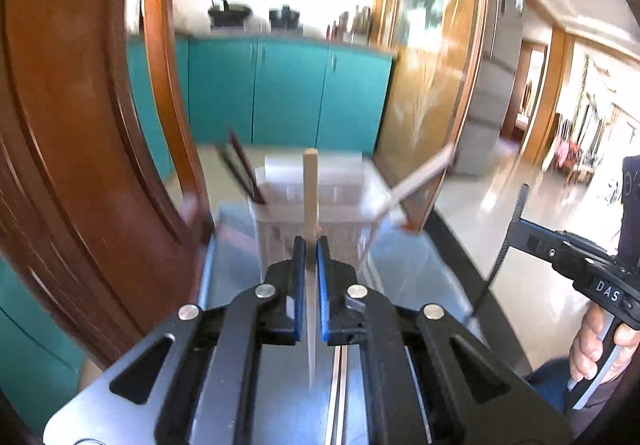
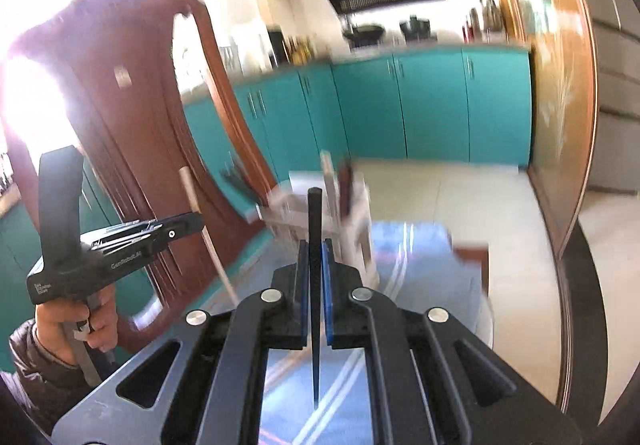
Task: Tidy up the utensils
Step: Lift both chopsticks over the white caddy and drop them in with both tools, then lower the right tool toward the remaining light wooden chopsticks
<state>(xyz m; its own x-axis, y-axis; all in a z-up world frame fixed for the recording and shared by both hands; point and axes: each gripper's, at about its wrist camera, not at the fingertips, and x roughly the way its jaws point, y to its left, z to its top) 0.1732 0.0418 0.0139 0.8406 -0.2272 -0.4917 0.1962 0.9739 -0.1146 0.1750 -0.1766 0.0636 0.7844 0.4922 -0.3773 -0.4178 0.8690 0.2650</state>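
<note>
My left gripper [image 1: 311,249] is shut on a pale wooden chopstick [image 1: 310,189], held upright in front of a clear plastic utensil holder [image 1: 320,213]. The holder has dark chopsticks [image 1: 244,173] at its left and a pale chopstick [image 1: 420,175] leaning out to the right. My right gripper [image 2: 316,251] is shut on a black chopstick [image 2: 315,221], upright, near the same holder [image 2: 352,213]. The left gripper [image 2: 192,223] shows at the left of the right wrist view with its pale chopstick [image 2: 190,189]. The right gripper [image 1: 516,221] shows at the right of the left wrist view with the black chopstick [image 1: 500,257].
The holder stands on a blue cloth [image 2: 424,261] over a dark-rimmed table [image 1: 460,245]. A brown wooden chair back [image 1: 80,125] rises at the left. Teal kitchen cabinets [image 1: 288,93] and a wooden door frame [image 2: 560,105] are behind.
</note>
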